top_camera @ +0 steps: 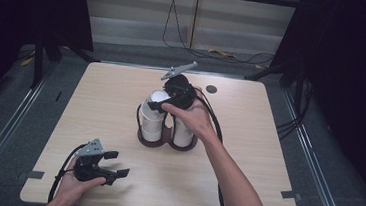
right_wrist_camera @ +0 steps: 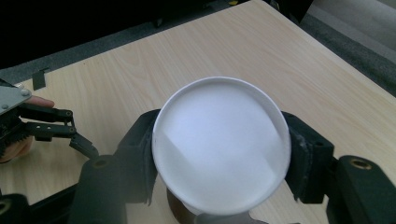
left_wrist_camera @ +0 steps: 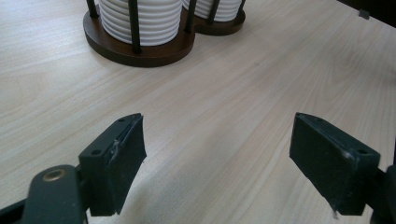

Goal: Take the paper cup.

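Your right tongs (top_camera: 156, 105) are pinching the top white cup (top_camera: 157, 99) of the left stack, pads pressed on either side just under its rim; in the right gripper view the cup (right_wrist_camera: 219, 144) sits squarely between the two black jaws, its round white face turned toward the camera. That cup rests at the top of the left stack of white cups (top_camera: 152, 123), which stands in a dark wooden holder (top_camera: 143, 137) with thin black posts, near the middle of the tabletop (top_camera: 248, 139); a second stack (top_camera: 183, 133) stands just beside it in the same holder, partly behind your right hand (top_camera: 195, 116). Your left tongs (top_camera: 115, 163) are spread wide with nothing between them, held low near the tabletop's near left edge, well apart from the holder; the left gripper view shows bare wood between the pads (left_wrist_camera: 123, 154), with the holder (left_wrist_camera: 140, 49) farther off.
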The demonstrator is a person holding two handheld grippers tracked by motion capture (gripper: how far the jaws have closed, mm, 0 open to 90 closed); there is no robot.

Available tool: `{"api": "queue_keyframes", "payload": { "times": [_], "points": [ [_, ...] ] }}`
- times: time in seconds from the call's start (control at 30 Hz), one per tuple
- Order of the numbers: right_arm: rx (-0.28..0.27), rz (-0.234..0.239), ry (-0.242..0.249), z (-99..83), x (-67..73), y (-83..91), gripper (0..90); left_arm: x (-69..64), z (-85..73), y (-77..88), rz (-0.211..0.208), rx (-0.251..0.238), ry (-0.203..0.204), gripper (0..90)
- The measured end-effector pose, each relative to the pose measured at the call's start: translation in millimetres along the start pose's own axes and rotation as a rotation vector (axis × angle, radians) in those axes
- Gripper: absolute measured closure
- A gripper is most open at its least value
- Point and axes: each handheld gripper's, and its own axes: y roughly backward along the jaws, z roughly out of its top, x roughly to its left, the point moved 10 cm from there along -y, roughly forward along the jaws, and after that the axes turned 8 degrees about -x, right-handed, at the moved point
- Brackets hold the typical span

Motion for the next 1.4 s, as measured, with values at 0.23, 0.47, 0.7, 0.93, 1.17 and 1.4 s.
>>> {"api": "queue_keyframes", "payload": {
  "times": [0.23,0.47,0.7,0.93,1.17,1.4],
  "points": [
    [-0.077,0.031,-0.025,0.1,4.0,9.7,37.5,-1.3,0.3,-0.2,-0.016,0.003,0.006,15.8],
    [-0.107,0.019,-0.033,-2.3,3.4,19.9,37.5,-3.9,0.6,-0.9,-0.021,0.008,-0.020,15.8],
    [-0.148,0.025,-0.033,-3.7,8.4,32.1,37.6,-4.2,2.0,-1.0,-0.024,-0.002,-0.025,16.6],
    [-0.167,0.037,-0.024,-7.2,17.3,42.9,37.6,-4.5,7.8,-1.0,-0.026,-0.035,-0.023,17.2],
    [-0.195,0.051,-0.029,-15.6,25.9,54.4,37.7,-7.1,19.5,-1.1,-0.034,-0.073,-0.028,17.9],
    [-0.197,0.062,-0.038,-33.8,35.1,61.3,37.7,-10.3,32.6,-1.5,-0.042,-0.111,-0.035,17.8]
  ]
}}
